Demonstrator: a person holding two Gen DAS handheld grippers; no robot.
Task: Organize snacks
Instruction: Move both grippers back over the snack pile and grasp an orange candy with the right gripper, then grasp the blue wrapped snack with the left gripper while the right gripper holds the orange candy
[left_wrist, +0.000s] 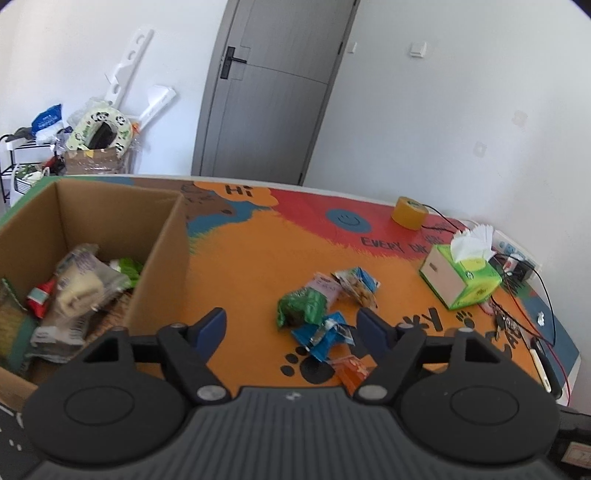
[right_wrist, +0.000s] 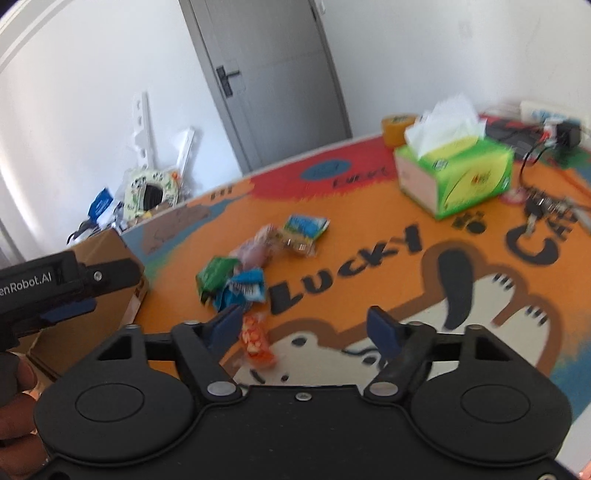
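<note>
A pile of small snack packets lies on the orange mat (left_wrist: 258, 258): a green one (left_wrist: 301, 308), a blue one (left_wrist: 325, 334), a pale pink one (left_wrist: 327, 286), a blue-and-white cracker packet (left_wrist: 360, 284) and an orange one (left_wrist: 349, 371). My left gripper (left_wrist: 291, 317) hovers open just short of the pile, nothing between its pads. At left, a cardboard box (left_wrist: 159, 258) holds several snacks. In the right wrist view my right gripper (right_wrist: 306, 314) is open and empty. The orange packet (right_wrist: 256, 339) lies beside its left finger, with the green (right_wrist: 216, 275) and blue (right_wrist: 245, 290) packets beyond.
A green tissue box (left_wrist: 461, 280), a yellow tape roll (left_wrist: 408, 212), cables and keys (left_wrist: 506, 321) crowd the mat's right side. The left gripper (right_wrist: 114, 288) and a hand (right_wrist: 14, 406) show at left, in front of the box (right_wrist: 107, 314). Behind are a grey door (left_wrist: 273, 92) and floor clutter.
</note>
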